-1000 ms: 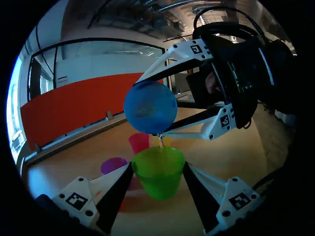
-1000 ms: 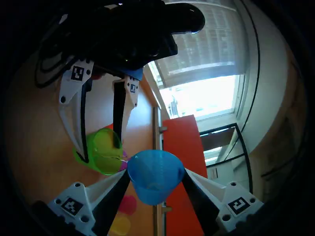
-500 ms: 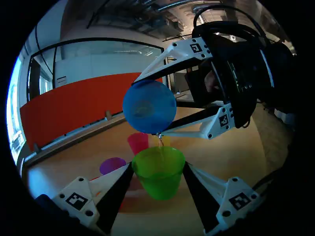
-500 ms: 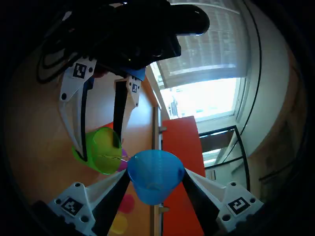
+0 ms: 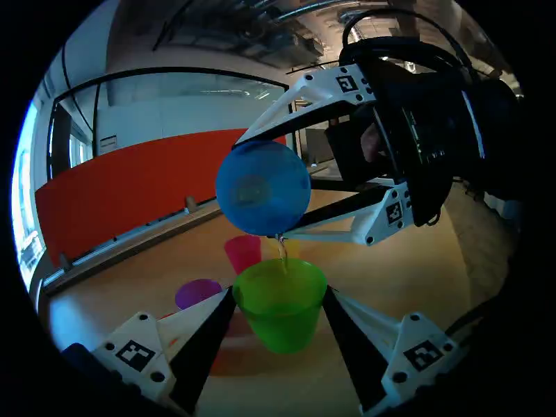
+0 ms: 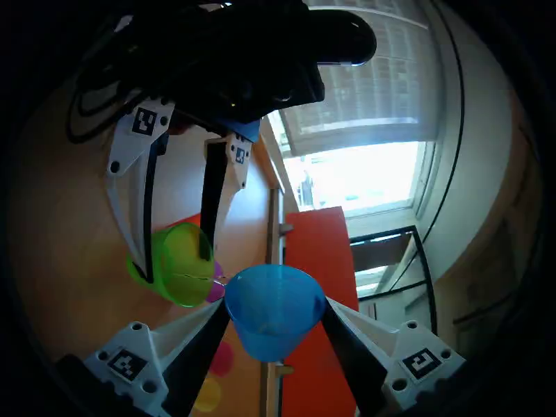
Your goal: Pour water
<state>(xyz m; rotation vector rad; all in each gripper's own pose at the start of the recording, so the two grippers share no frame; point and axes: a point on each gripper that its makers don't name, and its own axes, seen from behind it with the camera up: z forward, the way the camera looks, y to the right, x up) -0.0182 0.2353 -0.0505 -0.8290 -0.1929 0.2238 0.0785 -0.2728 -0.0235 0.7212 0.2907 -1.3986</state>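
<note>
The left gripper [image 5: 279, 297] pinches the green cup [image 5: 281, 321] upright between both fingers, over the wooden worktop [image 5: 417, 271]. Above it, the right gripper [image 6: 274, 307] clamps the blue cup [image 5: 263, 187], tipped steeply with its lip over the green cup. A thin water stream [image 5: 281, 249] falls in.

An office: glass partition [image 5: 181, 104], orange wall [image 5: 132, 184], exposed ceiling pipes [image 5: 278, 31].
</note>
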